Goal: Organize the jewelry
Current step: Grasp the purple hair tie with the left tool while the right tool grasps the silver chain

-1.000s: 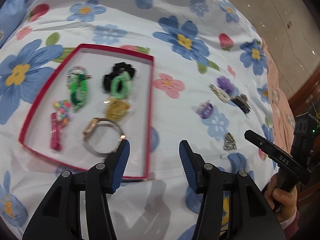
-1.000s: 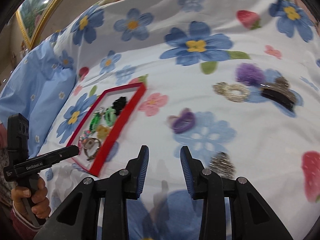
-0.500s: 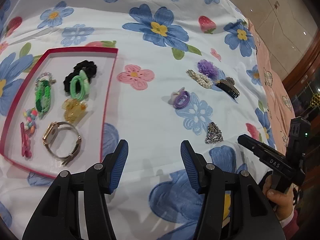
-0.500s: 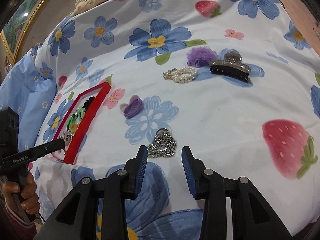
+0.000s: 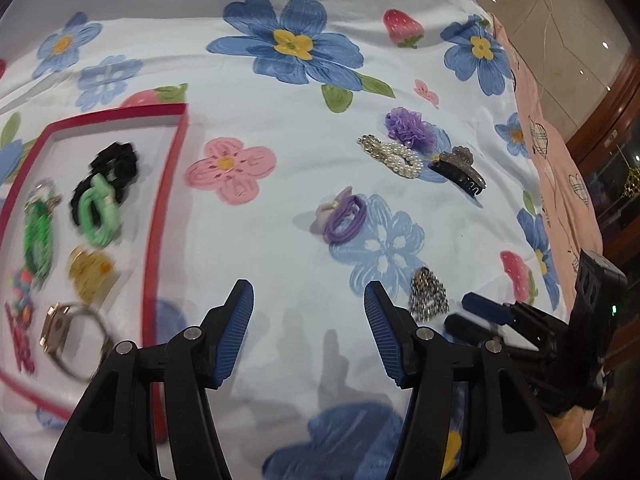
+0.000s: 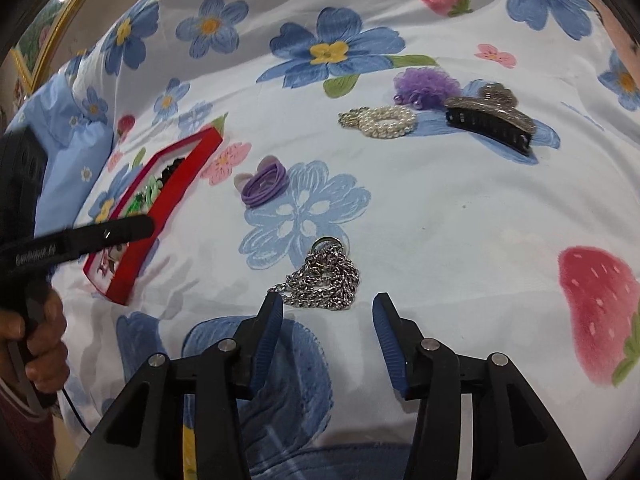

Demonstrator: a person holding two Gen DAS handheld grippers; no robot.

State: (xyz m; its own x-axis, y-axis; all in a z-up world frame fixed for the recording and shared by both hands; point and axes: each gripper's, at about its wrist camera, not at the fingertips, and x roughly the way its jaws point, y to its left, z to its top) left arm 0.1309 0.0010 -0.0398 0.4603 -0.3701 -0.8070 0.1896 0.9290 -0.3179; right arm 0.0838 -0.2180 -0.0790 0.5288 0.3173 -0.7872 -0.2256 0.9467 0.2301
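Observation:
A silver chain (image 6: 324, 280) lies heaped on the flowered bedspread just ahead of my right gripper (image 6: 327, 298). Its jaws are opening and nothing is between them. In the left wrist view the chain (image 5: 428, 294) shows beside the right gripper (image 5: 460, 312). My left gripper (image 5: 307, 286) hovers over bare cloth, its jaws opening and empty. A red tray (image 5: 164, 200) at the left holds a black scrunchie (image 5: 116, 168), a green hair tie (image 5: 98, 212), a yellow clip (image 5: 90, 272), a watch (image 5: 64, 324) and more.
Loose on the bedspread lie a purple hair tie (image 6: 264, 186), a pearl clip (image 6: 380, 120), a purple flower scrunchie (image 6: 424, 84) and a black claw clip (image 6: 488, 120). A hand (image 6: 40, 344) holds the left gripper's handle. The bed's edge and floor show at the far right.
The left gripper slid right, away from the tray. The right gripper came down to the silver chain and its jaws spread wider.

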